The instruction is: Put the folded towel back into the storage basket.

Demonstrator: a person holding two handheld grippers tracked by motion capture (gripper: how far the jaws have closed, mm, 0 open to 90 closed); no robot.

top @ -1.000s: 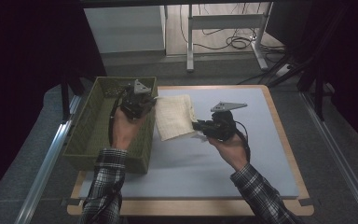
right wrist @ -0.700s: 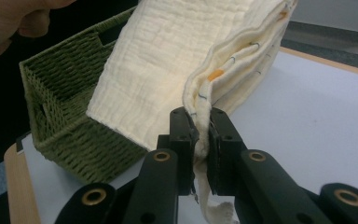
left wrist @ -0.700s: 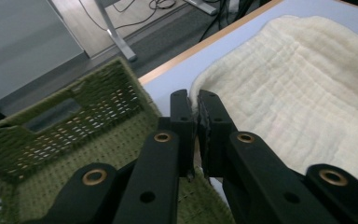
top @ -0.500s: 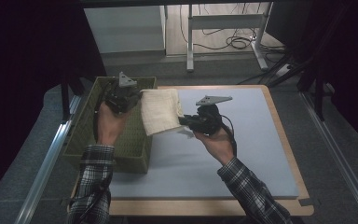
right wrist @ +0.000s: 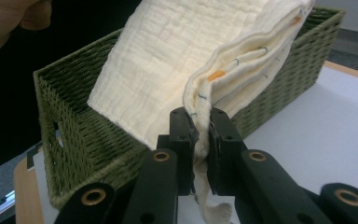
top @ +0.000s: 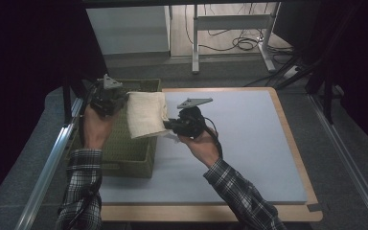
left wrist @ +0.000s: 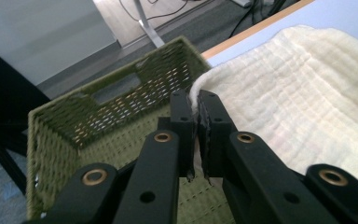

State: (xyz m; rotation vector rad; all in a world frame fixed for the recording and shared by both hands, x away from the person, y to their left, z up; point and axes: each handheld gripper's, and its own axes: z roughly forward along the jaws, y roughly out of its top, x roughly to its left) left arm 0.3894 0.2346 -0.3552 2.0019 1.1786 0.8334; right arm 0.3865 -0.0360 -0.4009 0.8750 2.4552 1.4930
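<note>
Desk (top: 249,158) first, pale blue top with a wooden rim, bare to the right of the basket. On its left edge, the green woven basket (top: 124,153), open-topped, nothing seen inside in the left gripper view (left wrist: 98,140). Above the basket's right wall, held in the air: a folded cream cloth (top: 146,114), stretched between both hands, hanging half over the basket and half over the desk beside it. Left gripper (top: 109,98) over the basket's far left part, fingers (left wrist: 182,126) closed tight on one edge of the cloth (left wrist: 298,107). Right gripper (top: 171,125) just right of the basket, fingers (right wrist: 182,135) pinched on the layered corner of the cloth (right wrist: 177,56), a loose end dangling below.

Step in hand, by the look of it: carrying the folded cloth across to set it in the basket. Not yet inside. Next move likely calls for both hands shifting further over the basket together, keeping the fold taut, lowering level past the rim, then letting go only once flat on the bottom.
</note>
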